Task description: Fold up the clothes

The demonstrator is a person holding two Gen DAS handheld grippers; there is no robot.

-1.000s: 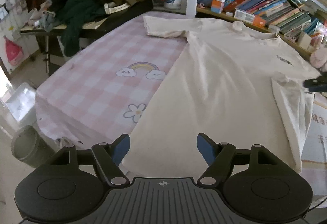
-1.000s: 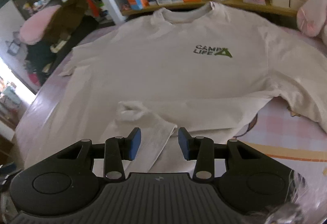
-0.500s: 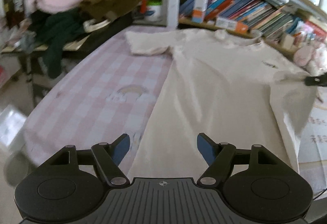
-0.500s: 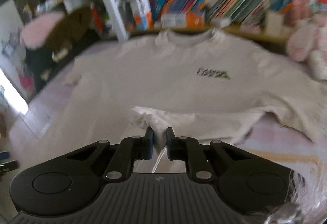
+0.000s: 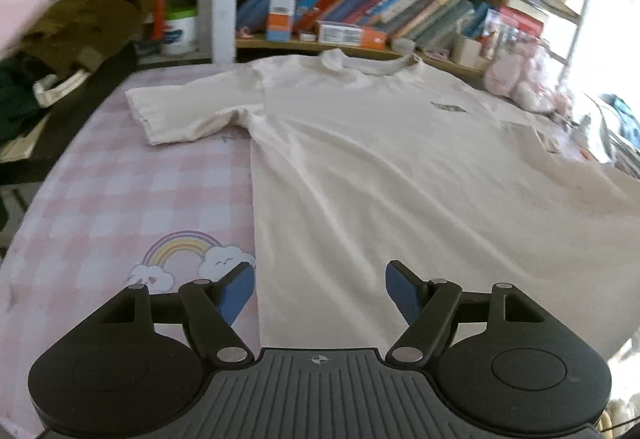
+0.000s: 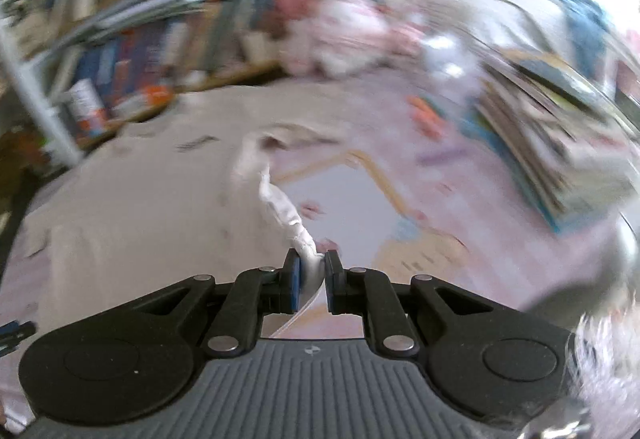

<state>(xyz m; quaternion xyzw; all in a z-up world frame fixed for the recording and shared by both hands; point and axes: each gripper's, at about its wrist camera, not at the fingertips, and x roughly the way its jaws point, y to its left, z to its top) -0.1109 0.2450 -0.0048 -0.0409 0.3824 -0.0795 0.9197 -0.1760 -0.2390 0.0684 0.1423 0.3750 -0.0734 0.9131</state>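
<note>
Cream t-shirt mostly flat, front up on checked desk, no finished fold visible; right claw clamped on bunched hem corner, left claw apart over lower edge

Cream T-shirt on pink checked bed

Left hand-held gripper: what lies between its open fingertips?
In the left wrist view, the left hand-held gripper frames the cream T-shirt's bottom edge; the pink checked cover lies just left.
</note>
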